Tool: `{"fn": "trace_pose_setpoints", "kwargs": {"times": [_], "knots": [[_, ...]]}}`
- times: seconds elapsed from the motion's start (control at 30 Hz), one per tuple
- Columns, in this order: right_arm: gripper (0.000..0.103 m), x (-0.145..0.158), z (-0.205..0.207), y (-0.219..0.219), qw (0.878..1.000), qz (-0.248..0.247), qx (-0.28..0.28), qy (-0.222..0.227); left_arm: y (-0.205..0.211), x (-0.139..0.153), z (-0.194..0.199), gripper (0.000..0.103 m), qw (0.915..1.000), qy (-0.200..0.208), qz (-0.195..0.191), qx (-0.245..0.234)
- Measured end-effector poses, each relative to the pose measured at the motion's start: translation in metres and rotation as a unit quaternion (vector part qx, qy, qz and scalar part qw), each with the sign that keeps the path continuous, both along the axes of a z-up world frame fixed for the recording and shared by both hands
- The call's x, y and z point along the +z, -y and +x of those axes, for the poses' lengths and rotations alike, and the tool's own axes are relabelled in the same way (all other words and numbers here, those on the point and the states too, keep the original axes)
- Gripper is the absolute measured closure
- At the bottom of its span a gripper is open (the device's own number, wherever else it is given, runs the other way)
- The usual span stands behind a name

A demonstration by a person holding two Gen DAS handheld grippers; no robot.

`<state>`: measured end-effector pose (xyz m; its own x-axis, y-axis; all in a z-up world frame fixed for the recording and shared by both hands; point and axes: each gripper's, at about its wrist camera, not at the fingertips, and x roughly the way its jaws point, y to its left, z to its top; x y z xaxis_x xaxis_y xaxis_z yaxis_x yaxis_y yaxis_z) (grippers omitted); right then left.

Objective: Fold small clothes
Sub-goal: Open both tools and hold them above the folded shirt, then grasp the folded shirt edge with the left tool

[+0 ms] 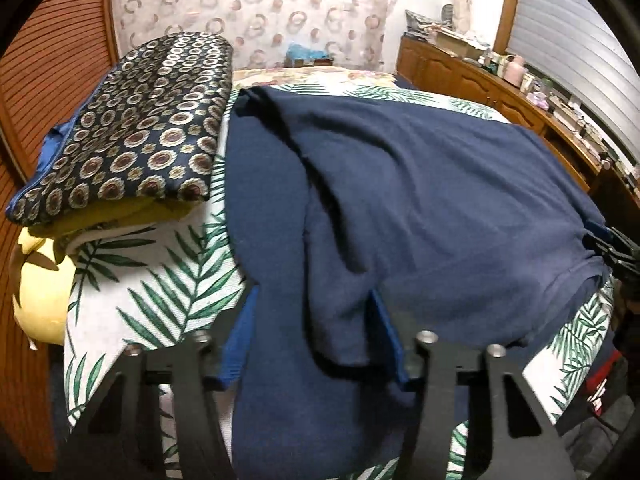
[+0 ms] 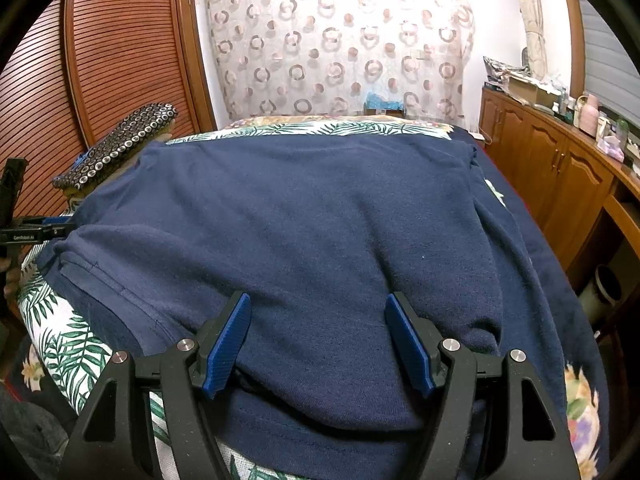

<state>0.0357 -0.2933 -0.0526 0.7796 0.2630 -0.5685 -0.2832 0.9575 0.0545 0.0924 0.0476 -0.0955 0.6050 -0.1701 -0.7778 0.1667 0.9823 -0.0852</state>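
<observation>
Navy garment (image 2: 320, 216) lies spread across the bed (image 1: 168, 288), filling the centre of both views. It rests on a leaf-print cover (image 2: 68, 340), white with green fronds, which shows at lower left in both frames. In the left wrist view a fold of the cloth runs diagonally from upper centre toward the lower middle; a stitched hem shows at lower left of the right wrist view.

Left tool (image 1: 316, 344): blue pads partly apart, a hanging fold of the navy cloth between them. The left pad is blurred and the right one half covered by cloth, so I cannot tell whether the pads press on the fabric.

Right tool (image 2: 318, 340): blue pads spread wide, standing over the garment's near edge with cloth between them. The pads do not pinch it.

Each tool shows in the other's view only as a black piece cut by the frame edge: far right of the left wrist view, far left of the right wrist view.

Upper left of the left wrist view: a folded patterned cloth (image 1: 136, 120), dark with ringed medallions, stacked on something yellow-green (image 1: 112, 216) whose shape is mostly covered. Below it a pale yellow rounded object (image 1: 40, 288), cut off at the left edge; cannot identify.

Right side: wooden cabinet (image 2: 552, 168), its top crowded with boxes and small items too small to name. A pink jar-like container (image 2: 592, 120) stands there, contents not visible. Patterned curtain (image 2: 340, 48) behind the bed; slatted wooden door (image 2: 120, 52) at left.
</observation>
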Motion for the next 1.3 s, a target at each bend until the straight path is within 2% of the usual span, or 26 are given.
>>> {"fn": "trace_pose_setpoints", "kwargs": {"times": [0.2, 0.3, 0.43, 0.63, 0.87, 1.07, 1.3], "knots": [[0.031, 0.001, 0.0, -0.003, 1.0, -0.028, -0.001, -0.001, 0.009, 0.005, 0.007, 0.085, 0.9998, -0.001, -0.004, -0.019], [0.03, 0.003, 0.002, -0.003, 0.999, -0.04, 0.001, -0.001, 0.012, 0.01, 0.006, 0.09, 0.9997, 0.011, -0.004, -0.021], [0.028, 0.005, 0.006, 0.002, 0.999, -0.037, -0.002, -0.006, 0.016, 0.025, -0.001, 0.091, 0.9984, 0.047, -0.023, -0.023], [0.022, 0.007, 0.009, 0.009, 0.999, -0.039, -0.005, -0.015, 0.024, 0.043, -0.002, 0.091, 0.9962, 0.077, -0.03, -0.029], [0.009, 0.01, 0.01, 0.008, 0.998, -0.044, -0.019, -0.034, 0.033, 0.05, 0.005, 0.091, 0.9948, 0.088, -0.037, -0.036], [0.008, 0.01, 0.004, 0.011, 0.999, -0.045, -0.011, -0.021, 0.039, 0.052, 0.006, 0.091, 0.9937, 0.096, -0.045, -0.037], [0.005, 0.008, 0.0, 0.012, 0.999, -0.042, -0.013, -0.009, 0.053, 0.068, 0.005, 0.091, 0.9896, 0.119, -0.06, -0.054]]}}
